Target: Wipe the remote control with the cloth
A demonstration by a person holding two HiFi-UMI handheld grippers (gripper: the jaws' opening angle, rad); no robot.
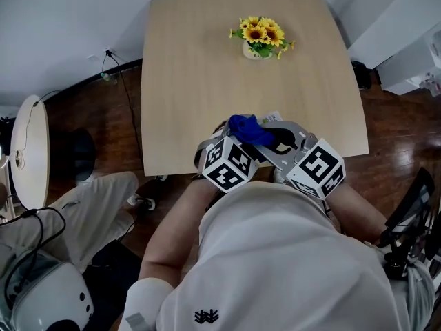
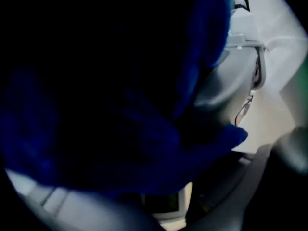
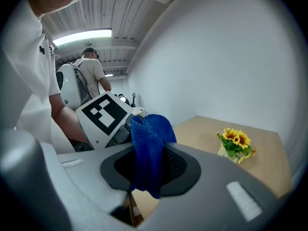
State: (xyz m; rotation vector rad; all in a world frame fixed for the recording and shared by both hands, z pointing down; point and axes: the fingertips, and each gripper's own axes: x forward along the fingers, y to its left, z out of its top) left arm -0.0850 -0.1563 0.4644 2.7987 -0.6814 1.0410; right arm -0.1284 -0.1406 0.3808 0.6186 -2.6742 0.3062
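Observation:
The blue cloth is bunched over the tips of both grippers at the table's near edge. My right gripper is shut on the cloth, which hangs between its dark pads. My left gripper is shut on the remote control; only a pale corner of it shows low between the jaws. The cloth covers most of the left gripper view. A white end sticks out beyond the cloth, probably the remote. The left gripper's marker cube sits just behind the cloth.
A pot of yellow flowers stands at the far side of the wooden table. A round white stool and a seated person's legs are at the left. White furniture is at the right.

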